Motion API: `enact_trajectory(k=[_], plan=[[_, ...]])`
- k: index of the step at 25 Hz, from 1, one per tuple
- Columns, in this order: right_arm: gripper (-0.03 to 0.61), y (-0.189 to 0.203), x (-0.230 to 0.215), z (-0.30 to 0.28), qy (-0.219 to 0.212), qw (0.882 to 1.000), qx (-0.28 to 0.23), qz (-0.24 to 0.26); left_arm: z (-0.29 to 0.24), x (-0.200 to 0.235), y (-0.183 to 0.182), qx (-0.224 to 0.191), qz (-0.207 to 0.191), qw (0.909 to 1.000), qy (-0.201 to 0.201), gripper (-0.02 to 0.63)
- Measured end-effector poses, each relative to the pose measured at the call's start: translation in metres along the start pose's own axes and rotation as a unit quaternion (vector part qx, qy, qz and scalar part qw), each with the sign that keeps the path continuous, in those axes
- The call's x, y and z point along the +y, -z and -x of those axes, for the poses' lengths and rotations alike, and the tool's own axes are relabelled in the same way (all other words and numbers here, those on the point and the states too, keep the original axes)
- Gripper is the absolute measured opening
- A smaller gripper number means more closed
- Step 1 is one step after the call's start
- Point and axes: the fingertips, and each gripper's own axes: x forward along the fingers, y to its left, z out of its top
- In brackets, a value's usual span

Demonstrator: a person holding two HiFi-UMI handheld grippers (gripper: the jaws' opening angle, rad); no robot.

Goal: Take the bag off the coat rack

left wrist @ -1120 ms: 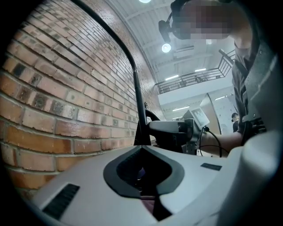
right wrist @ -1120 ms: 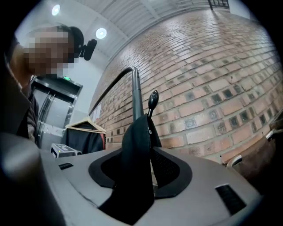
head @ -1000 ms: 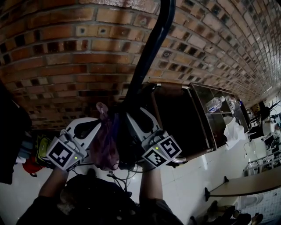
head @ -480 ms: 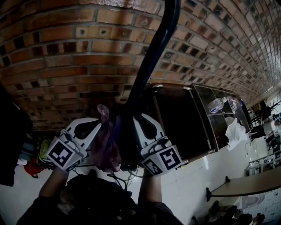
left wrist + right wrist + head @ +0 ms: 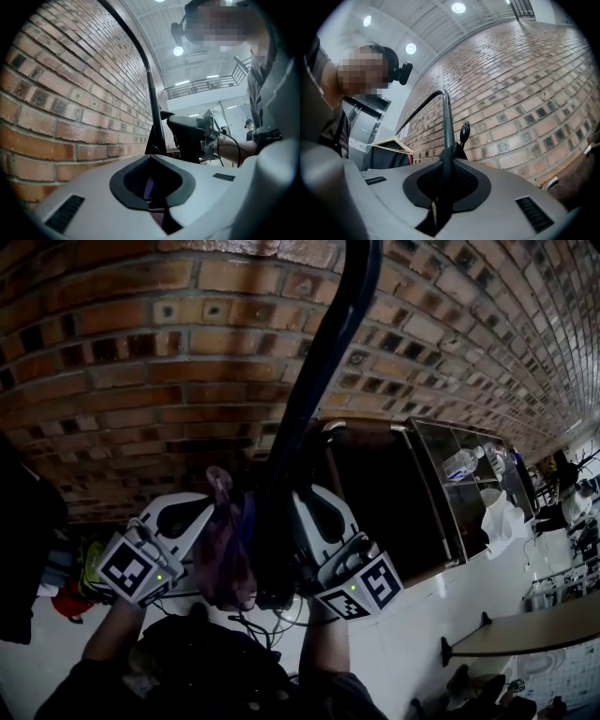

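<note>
A purple-maroon bag (image 5: 225, 554) hangs by the black coat rack pole (image 5: 323, 352), between my two grippers in the head view. My left gripper (image 5: 214, 510) is shut on the bag's purple material (image 5: 149, 185), which shows in the slot between its jaws. My right gripper (image 5: 281, 512) sits on the other side of the pole; its jaws are closing and press on a dark strap (image 5: 443, 171). That strap runs up to the pole (image 5: 447, 124), beside a hook knob (image 5: 464, 131). From the left gripper view the right gripper (image 5: 192, 136) shows beyond the pole (image 5: 155, 124).
A brick wall (image 5: 141, 381) stands right behind the rack. A dark cabinet with glass doors (image 5: 450, 484) is at the right, and a table (image 5: 525, 634) stands lower right. Dark clothes (image 5: 23, 540) hang at the left, with a wooden hanger (image 5: 391, 144) carrying a dark garment.
My right gripper has shifted right and down a little, turned, and its jaws have come together on the dark strap. The left gripper and bag have stayed nearly still.
</note>
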Motion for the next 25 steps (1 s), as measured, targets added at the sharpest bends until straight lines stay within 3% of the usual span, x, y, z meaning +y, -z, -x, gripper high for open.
enact_trajectory(k=[8, 17, 25], plan=[[0.038, -0.015, -0.006, -0.011, 0.002, 1.0, -0.004, 0.006, -0.01, 0.018, -0.016, -0.01, -0.009, 0.9999, 0.006, 0.025], [0.037, -0.032, -0.012, -0.02, 0.023, 0.999, -0.026, -0.024, -0.015, 0.039, -0.026, -0.001, -0.004, 0.9999, 0.014, 0.025], [0.037, -0.081, -0.028, -0.029, 0.041, 0.997, -0.063, -0.004, -0.022, 0.051, -0.036, -0.004, 0.0, 0.9998, 0.019, 0.025]])
